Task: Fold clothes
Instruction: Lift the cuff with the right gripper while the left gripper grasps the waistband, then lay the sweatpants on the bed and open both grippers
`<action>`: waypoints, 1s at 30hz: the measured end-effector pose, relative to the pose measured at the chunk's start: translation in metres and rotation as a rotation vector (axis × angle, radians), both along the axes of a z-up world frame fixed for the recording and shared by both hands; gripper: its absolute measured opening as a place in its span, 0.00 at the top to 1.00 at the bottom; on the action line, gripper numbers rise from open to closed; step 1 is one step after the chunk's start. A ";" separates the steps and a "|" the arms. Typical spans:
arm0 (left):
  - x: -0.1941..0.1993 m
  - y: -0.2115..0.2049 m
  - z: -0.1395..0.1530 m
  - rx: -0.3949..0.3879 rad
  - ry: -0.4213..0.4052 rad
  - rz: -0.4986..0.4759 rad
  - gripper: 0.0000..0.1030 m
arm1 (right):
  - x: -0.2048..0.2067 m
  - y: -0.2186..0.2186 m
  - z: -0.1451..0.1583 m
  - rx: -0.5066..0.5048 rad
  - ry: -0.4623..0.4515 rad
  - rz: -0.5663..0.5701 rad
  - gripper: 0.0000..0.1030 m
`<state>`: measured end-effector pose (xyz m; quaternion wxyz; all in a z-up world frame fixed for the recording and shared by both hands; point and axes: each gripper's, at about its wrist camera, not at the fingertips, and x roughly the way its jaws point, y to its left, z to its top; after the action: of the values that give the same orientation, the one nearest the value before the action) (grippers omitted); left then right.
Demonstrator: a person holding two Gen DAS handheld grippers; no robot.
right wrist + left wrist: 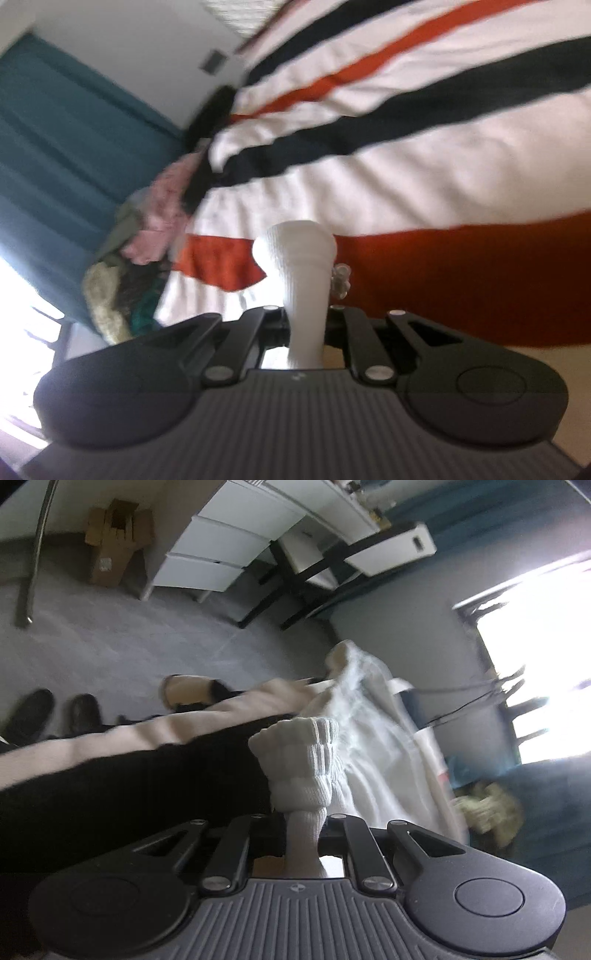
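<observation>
- left gripper clamped on a white ribbed garment at lower centre; its bunched cuff end points up the frame, long axis running away from the jaws
- right gripper likewise pinched shut on white ribbed cloth, standing upright at centre before a striped blanket

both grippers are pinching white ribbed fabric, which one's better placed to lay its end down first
Right, probably. The right gripper holds its white ribbed fabric just over the striped blanket; the left gripper holds its piece above carpet floor.
</observation>
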<state>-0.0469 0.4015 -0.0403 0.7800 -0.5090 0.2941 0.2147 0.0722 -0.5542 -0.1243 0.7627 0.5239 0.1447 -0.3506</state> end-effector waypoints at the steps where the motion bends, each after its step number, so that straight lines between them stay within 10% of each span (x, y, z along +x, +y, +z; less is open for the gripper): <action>1: -0.001 -0.001 -0.006 0.018 0.027 -0.004 0.88 | -0.004 -0.002 -0.006 0.038 0.040 -0.014 0.92; 5: -0.002 0.000 -0.017 0.027 0.080 -0.025 0.82 | -0.020 -0.014 -0.040 0.247 0.103 -0.079 0.90; 9: -0.003 -0.002 -0.010 0.082 0.084 -0.065 0.65 | -0.025 -0.020 -0.040 0.253 0.094 -0.062 0.84; 14: -0.007 -0.026 0.031 0.368 0.138 -0.123 0.34 | -0.033 -0.016 -0.028 0.194 0.126 -0.099 0.34; 23: 0.007 -0.128 0.098 0.696 -0.054 -0.294 0.20 | -0.024 0.041 0.075 -0.395 0.095 -0.010 0.33; 30: 0.044 -0.236 0.119 0.743 -0.241 -0.504 0.18 | -0.005 0.143 0.109 -0.503 -0.135 0.538 0.33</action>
<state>-0.0028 0.1652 0.0785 0.9659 -0.1293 0.2189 0.0486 0.0667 -0.4108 -0.0154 0.9402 0.2853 0.1359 -0.1268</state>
